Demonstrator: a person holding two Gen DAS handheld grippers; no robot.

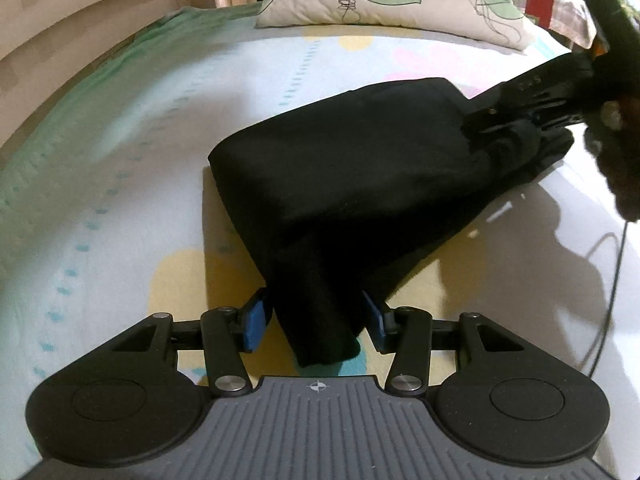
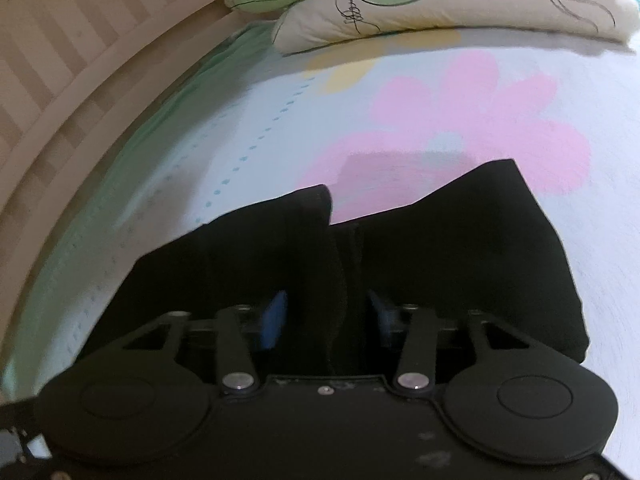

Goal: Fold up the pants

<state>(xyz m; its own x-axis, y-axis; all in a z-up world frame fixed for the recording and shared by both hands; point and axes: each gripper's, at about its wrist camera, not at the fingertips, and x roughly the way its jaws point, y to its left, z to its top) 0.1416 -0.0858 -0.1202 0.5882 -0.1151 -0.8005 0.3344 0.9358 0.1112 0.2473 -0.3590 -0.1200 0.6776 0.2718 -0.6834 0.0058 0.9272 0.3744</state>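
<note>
Black pants (image 1: 340, 152) lie folded into a thick bundle on the flowered bed sheet (image 1: 120, 160). My left gripper (image 1: 316, 320) is shut on the near end of the bundle, where a roll of black cloth fills the gap between its blue pads (image 1: 256, 322). At the bundle's far right corner my right gripper (image 1: 492, 124) comes in from the upper right and clamps bunched cloth. In the right wrist view the pants (image 2: 460, 240) spread ahead, and a raised fold sits pinched in the right gripper (image 2: 328, 316).
Two leaf-patterned pillows (image 1: 380, 0) are stacked at the head of the bed. A wooden bed frame (image 1: 60, 12) curves along the left side. A thin dark cable (image 1: 608, 280) trails over the sheet at the right.
</note>
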